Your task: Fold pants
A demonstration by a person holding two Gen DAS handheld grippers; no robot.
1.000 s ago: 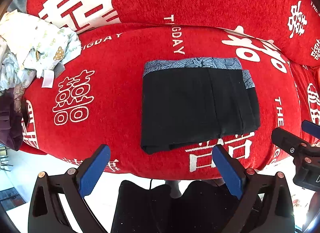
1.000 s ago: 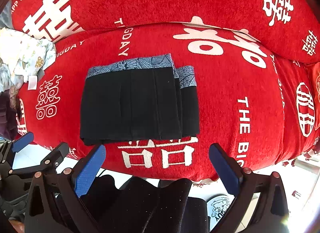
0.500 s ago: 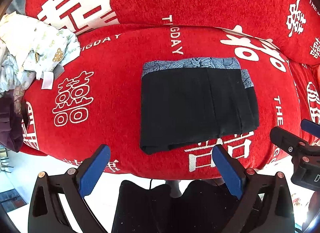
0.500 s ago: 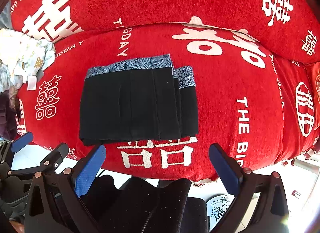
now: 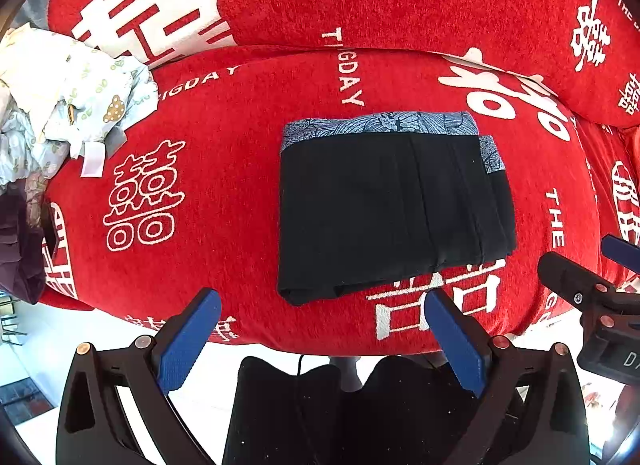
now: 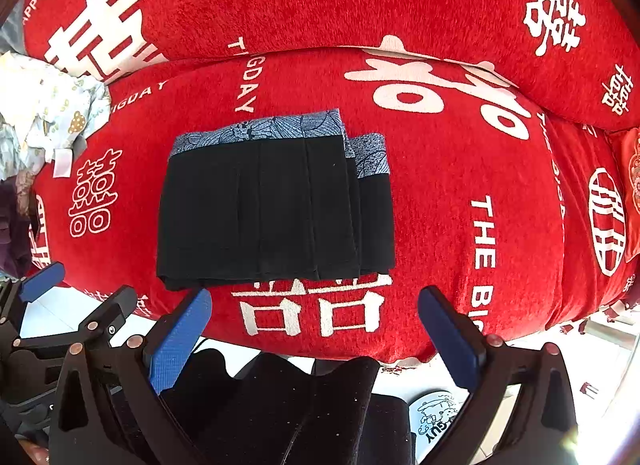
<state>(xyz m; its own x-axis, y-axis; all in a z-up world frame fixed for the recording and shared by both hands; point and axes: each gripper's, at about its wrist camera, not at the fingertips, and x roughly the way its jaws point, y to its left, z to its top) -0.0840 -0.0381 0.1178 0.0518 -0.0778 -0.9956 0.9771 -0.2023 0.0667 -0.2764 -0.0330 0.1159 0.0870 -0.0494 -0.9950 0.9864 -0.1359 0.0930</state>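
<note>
Your black pants with the grey-blue patterned waistband (image 5: 394, 205) lie folded into a compact rectangle on the red plush sofa seat with white lettering (image 5: 224, 193), waistband edge toward the backrest, folded end near the seat's front edge. A second waistband layer peeks out on the right side of the stack.

Your left gripper (image 5: 316, 339) has its blue-padded jaws spread wide, holding nothing, hovering just off the front edge of the seat, below the pants. Your right gripper (image 6: 314, 329) is the same: jaws apart, empty, clear of the fabric.

A crumpled pale printed cloth pile (image 5: 60, 105) sits at the seat's left end, well apart from the pants.
</note>
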